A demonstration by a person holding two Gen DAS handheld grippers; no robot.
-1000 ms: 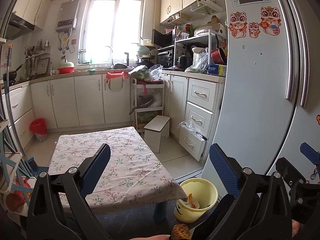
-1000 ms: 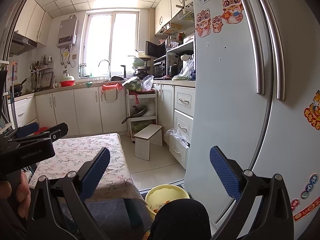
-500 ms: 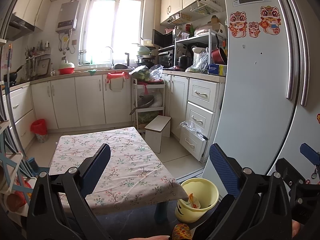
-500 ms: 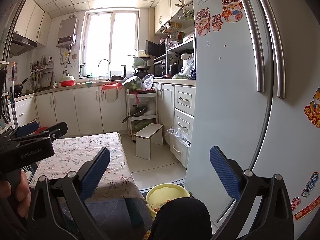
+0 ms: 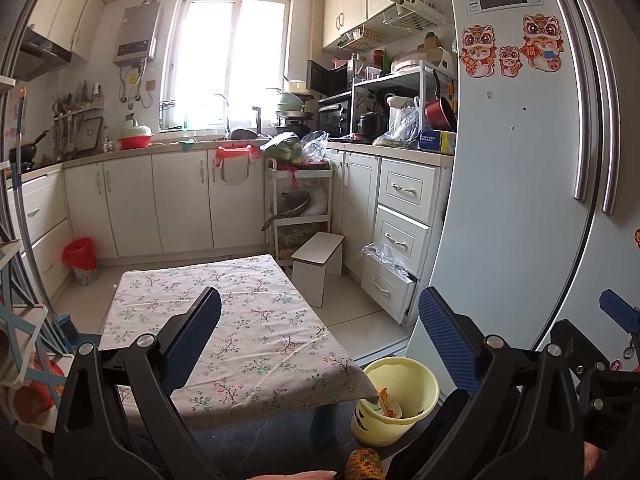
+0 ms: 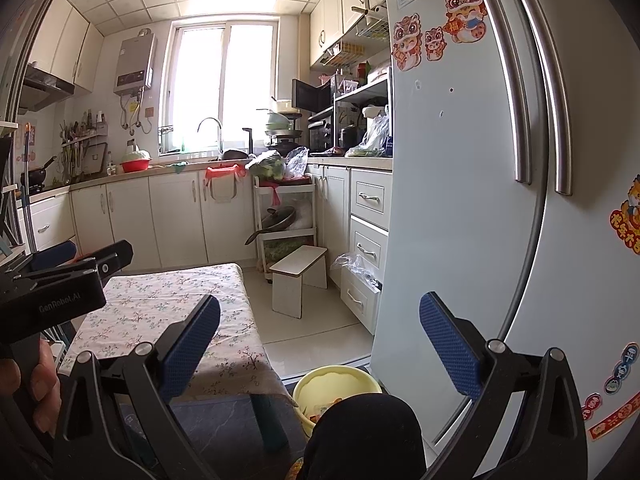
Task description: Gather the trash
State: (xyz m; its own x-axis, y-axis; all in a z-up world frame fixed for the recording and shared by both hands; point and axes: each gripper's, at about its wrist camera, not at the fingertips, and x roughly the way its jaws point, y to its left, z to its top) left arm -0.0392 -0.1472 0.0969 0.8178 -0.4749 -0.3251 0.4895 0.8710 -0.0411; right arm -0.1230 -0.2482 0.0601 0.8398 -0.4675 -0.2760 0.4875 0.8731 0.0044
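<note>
A yellow bucket (image 5: 400,396) stands on the floor by the low table's right front corner, with colourful wrappers (image 5: 386,402) inside it. The same bucket (image 6: 340,384) shows in the right wrist view, partly hidden by a dark knee (image 6: 360,436). My left gripper (image 5: 320,328) is held above the flowered tablecloth (image 5: 240,328), open, nothing between its blue pads. My right gripper (image 6: 320,332) is also open and empty, pointing over the floor between table and fridge. The left gripper's body (image 6: 60,284) appears at the left of the right wrist view, held by a hand (image 6: 36,392).
A tall fridge (image 5: 520,200) with stickers fills the right side. A small white stool (image 5: 318,264) and a partly open drawer with a plastic bag (image 5: 384,260) sit beyond the table. A red-lined bin (image 5: 80,260) stands at the far left cabinets.
</note>
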